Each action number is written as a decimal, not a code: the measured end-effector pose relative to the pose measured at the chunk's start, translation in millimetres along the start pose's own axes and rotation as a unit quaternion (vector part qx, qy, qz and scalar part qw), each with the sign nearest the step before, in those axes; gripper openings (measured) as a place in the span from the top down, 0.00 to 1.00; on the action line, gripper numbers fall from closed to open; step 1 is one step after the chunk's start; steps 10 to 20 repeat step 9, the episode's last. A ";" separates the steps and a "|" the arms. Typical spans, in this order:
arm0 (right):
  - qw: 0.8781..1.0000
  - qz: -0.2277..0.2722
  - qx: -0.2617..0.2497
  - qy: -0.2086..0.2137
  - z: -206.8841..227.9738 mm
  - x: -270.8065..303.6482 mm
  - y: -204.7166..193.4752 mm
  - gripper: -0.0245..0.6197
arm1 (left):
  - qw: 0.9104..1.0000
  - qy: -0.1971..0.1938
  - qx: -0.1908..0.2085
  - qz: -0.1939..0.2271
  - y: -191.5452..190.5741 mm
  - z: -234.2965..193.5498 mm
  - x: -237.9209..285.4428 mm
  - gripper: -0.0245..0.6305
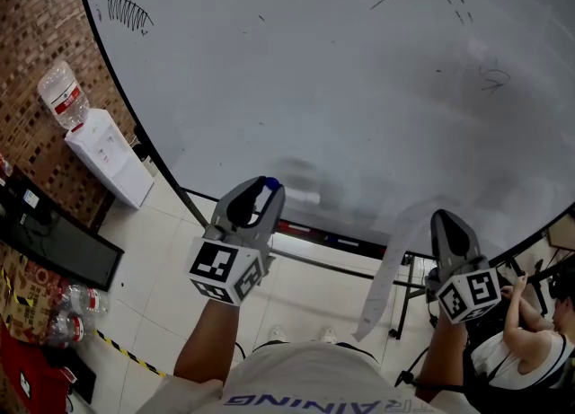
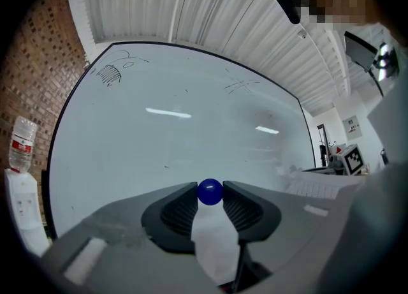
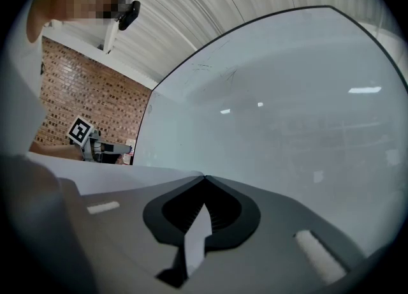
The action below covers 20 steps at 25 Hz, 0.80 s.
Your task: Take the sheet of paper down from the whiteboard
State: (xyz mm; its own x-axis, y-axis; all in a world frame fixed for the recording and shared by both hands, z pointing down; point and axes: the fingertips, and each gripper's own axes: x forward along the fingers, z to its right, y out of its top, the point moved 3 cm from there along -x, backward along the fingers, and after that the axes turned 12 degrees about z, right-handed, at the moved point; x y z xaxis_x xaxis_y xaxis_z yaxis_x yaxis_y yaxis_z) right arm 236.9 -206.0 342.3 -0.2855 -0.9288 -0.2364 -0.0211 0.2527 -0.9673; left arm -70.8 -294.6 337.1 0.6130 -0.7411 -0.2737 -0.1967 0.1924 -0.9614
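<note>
The whiteboard (image 1: 359,89) fills the head view, with faint scribbles on it. My left gripper (image 1: 268,186) points at its lower edge and is shut on a round blue magnet (image 2: 210,192), pinched between both pads. My right gripper (image 1: 442,219) is shut on the sheet of paper (image 1: 388,264), which hangs off the board and droops down and to the left toward the floor. In the right gripper view a white sliver of the paper (image 3: 198,238) shows between the closed jaws. In the left gripper view the printed paper (image 2: 319,187) shows at the right.
A water dispenser (image 1: 108,156) with a bottle stands by the brick wall at the left. Below it are a black screen (image 1: 58,246) and packed water bottles (image 1: 76,304). The board's marker tray (image 1: 332,239) runs under the grippers. A seated person (image 1: 530,340) is at the lower right.
</note>
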 end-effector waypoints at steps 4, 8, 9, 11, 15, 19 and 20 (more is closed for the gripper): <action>1.000 -0.002 0.000 -0.002 1.2 0.3 -0.6 0.95 | 1.000 0.001 0.000 -0.008 -4.4 0.9 0.8 0.76; 1.000 -0.003 -0.001 -0.003 2.2 1.9 -1.4 0.95 | 1.000 -0.001 0.000 -0.013 -7.5 0.3 2.2 0.76; 1.000 -0.003 -0.001 -0.004 2.6 2.2 -1.6 0.95 | 1.000 -0.001 0.000 -0.014 -8.0 0.2 2.6 0.76; 1.000 -0.003 -0.001 -0.004 2.6 2.2 -1.6 0.95 | 1.000 -0.001 0.000 -0.014 -8.0 0.2 2.6 0.76; 1.000 -0.003 -0.001 -0.004 2.6 2.2 -1.6 0.95 | 1.000 -0.001 0.000 -0.014 -8.0 0.2 2.6 0.76; 1.000 -0.003 -0.001 -0.004 2.6 2.2 -1.6 0.95 | 1.000 -0.001 0.000 -0.014 -8.0 0.2 2.6 0.76; 1.000 -0.003 -0.001 -0.004 2.6 2.2 -1.6 0.95 | 1.000 -0.001 0.000 -0.014 -8.0 0.2 2.6 0.76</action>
